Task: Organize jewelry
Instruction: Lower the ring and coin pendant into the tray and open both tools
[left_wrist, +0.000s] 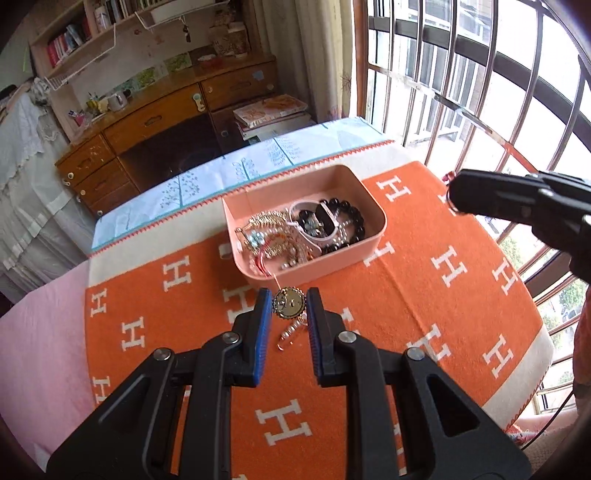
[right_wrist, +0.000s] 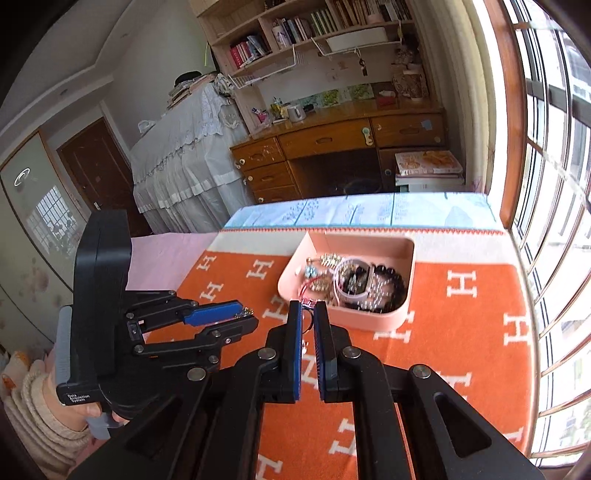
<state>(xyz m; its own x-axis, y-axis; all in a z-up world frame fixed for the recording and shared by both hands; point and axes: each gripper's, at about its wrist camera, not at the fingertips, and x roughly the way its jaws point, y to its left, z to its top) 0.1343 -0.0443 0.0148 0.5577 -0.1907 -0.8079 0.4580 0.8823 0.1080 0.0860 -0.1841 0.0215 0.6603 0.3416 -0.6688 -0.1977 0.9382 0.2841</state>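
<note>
A pink tray (left_wrist: 373, 236) sits on the orange H-patterned cloth and holds a black bead bracelet (left_wrist: 351, 218), gold chains (left_wrist: 269, 221) and a white ring-shaped piece (left_wrist: 314, 236). My left gripper (left_wrist: 289, 308) is shut on a round gold pendant (left_wrist: 290, 302) just in front of the tray; its chain dangles below. In the right wrist view the tray (right_wrist: 369, 317) lies ahead. My right gripper (right_wrist: 307, 314) is shut on a thin dark ring (right_wrist: 306, 319) above the cloth, near the tray's front left corner. The left gripper (right_wrist: 243, 315) shows at the left there.
The cloth (left_wrist: 443, 295) covers a table with a pink cover (left_wrist: 40, 332) at left and a blue patterned strip (left_wrist: 221, 173) behind. A barred window (left_wrist: 480, 92) is at right. A wooden desk (left_wrist: 166, 118) stands beyond the table.
</note>
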